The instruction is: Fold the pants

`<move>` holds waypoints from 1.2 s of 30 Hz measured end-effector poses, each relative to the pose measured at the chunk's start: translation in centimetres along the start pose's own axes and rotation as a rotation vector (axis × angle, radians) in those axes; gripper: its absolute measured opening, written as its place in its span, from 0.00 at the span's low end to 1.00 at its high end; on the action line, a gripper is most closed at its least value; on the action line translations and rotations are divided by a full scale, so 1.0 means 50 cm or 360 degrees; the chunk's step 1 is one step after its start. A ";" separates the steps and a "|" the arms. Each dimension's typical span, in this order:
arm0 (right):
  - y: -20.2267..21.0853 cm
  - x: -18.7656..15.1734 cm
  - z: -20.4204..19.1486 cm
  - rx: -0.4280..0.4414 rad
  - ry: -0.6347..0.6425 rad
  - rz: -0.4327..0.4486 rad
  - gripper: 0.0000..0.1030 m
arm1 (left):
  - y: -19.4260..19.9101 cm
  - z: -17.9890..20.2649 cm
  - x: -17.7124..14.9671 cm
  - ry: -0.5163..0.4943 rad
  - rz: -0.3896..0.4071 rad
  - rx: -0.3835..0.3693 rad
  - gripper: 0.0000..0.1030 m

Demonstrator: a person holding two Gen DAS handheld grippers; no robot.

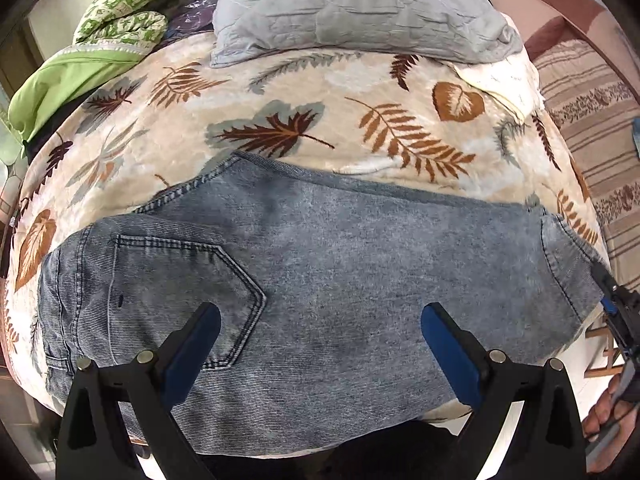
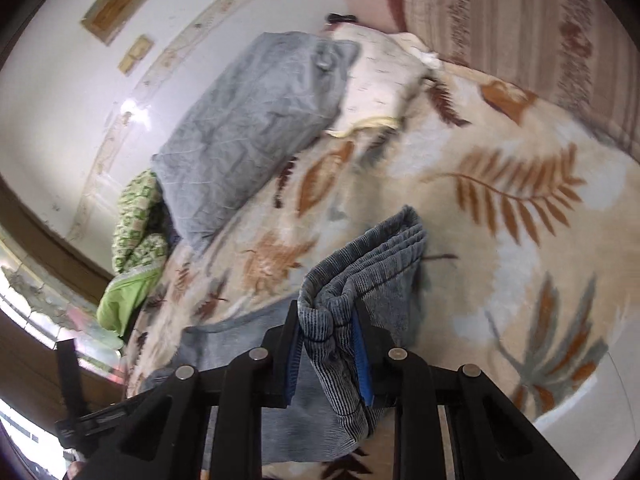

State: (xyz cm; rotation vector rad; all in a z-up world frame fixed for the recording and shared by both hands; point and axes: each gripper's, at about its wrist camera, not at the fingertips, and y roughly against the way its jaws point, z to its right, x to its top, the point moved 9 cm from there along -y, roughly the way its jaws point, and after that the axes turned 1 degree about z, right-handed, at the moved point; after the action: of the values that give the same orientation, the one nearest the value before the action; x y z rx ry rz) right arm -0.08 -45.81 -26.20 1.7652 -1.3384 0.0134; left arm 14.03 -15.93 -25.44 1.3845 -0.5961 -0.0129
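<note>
Leaf-print blanket [image 1: 360, 92], grey pillow [image 1: 352, 4], white wall [image 2: 60, 92]

Bed [image 1: 360, 92] covered by a cream blanket [image 1: 248, 80] with brown and grey leaf print. Grey quilted pillow [image 1: 352, 4] at the far edge, cream cloth [image 1: 508, 80] tucked beside its right corner. Green-and-white patterned bedding [image 1: 132, 8] bunched at the far left corner, plain green fabric [image 1: 60, 80] under it. Striped beige-brown cover [image 1: 588, 92] along the right edge, pink-maroon bolster [image 1: 560, 12] beyond it. White wall [image 2: 60, 92] with two small wood-framed panels [image 2: 120, 6], glare spot on the paint. Dark wood frame [image 2: 48, 236] lower left, daylight below it.
</note>
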 end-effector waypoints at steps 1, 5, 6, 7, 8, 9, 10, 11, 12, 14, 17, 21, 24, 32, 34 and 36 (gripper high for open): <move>-0.002 -0.005 0.031 -0.0028 -0.0040 -0.0006 0.24 | -0.004 0.005 -0.002 -0.0004 -0.0008 -0.0001 0.97; 0.001 -0.023 0.141 -0.0030 -0.0201 -0.0074 0.27 | -0.017 0.044 -0.009 -0.0075 -0.0030 0.0010 0.97; 0.002 -0.026 0.161 -0.0018 -0.0221 -0.0102 0.29 | -0.022 0.057 -0.009 -0.0105 -0.0029 0.0020 0.97; 0.005 -0.029 0.180 0.0000 -0.0247 -0.0125 0.31 | -0.030 0.069 -0.010 -0.0138 -0.0030 0.0040 0.97; 0.012 -0.028 0.202 0.0011 -0.0284 -0.0123 0.34 | -0.038 0.079 -0.010 -0.0165 -0.0037 0.0063 0.97; 0.019 -0.024 0.217 0.0034 -0.0317 -0.0106 0.40 | -0.048 0.090 -0.012 -0.0187 -0.0051 0.0085 0.97; 0.027 -0.018 0.230 0.0070 -0.0346 -0.0087 0.48 | -0.060 0.103 -0.016 -0.0209 -0.0073 0.0100 0.97; 0.036 -0.010 0.241 0.0102 -0.0369 -0.0062 0.66 | -0.072 0.116 -0.021 -0.0228 -0.0095 0.0105 0.97; 0.043 -0.002 0.250 0.0130 -0.0383 -0.0032 0.75 | -0.082 0.128 -0.026 -0.0252 -0.0114 0.0112 0.97; 0.050 0.011 0.251 0.0225 -0.0383 -0.0017 0.75 | -0.100 0.147 -0.034 -0.0304 -0.0141 0.0132 0.97; 0.029 0.023 0.237 0.0346 -0.0361 -0.0100 0.75 | -0.126 0.165 -0.042 -0.0360 -0.0182 0.0180 0.97; -0.042 0.008 0.215 0.0367 -0.0336 -0.0314 0.75 | -0.140 0.170 -0.040 -0.0379 -0.0195 0.0211 0.97; -0.063 0.007 0.202 0.0436 -0.0346 -0.0353 0.75 | -0.146 0.171 -0.036 -0.0373 -0.0198 0.0208 0.97; -0.145 0.016 0.131 0.0450 -0.0270 -0.0550 0.48 | -0.156 0.182 -0.025 -0.0355 -0.0200 0.0207 0.97; -0.167 0.003 0.121 0.0437 -0.0261 -0.0616 0.22 | -0.155 0.179 -0.025 -0.0342 -0.0203 0.0202 0.97; -0.176 -0.004 0.110 0.0398 -0.0223 -0.0616 0.20 | -0.154 0.174 -0.024 -0.0332 -0.0206 0.0206 0.97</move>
State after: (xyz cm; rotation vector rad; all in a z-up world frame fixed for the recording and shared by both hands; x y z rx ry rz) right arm 4.05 -49.03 -35.17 2.2505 -1.1062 -0.1659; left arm 12.06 -25.06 -32.43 1.5573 -0.6893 -0.2285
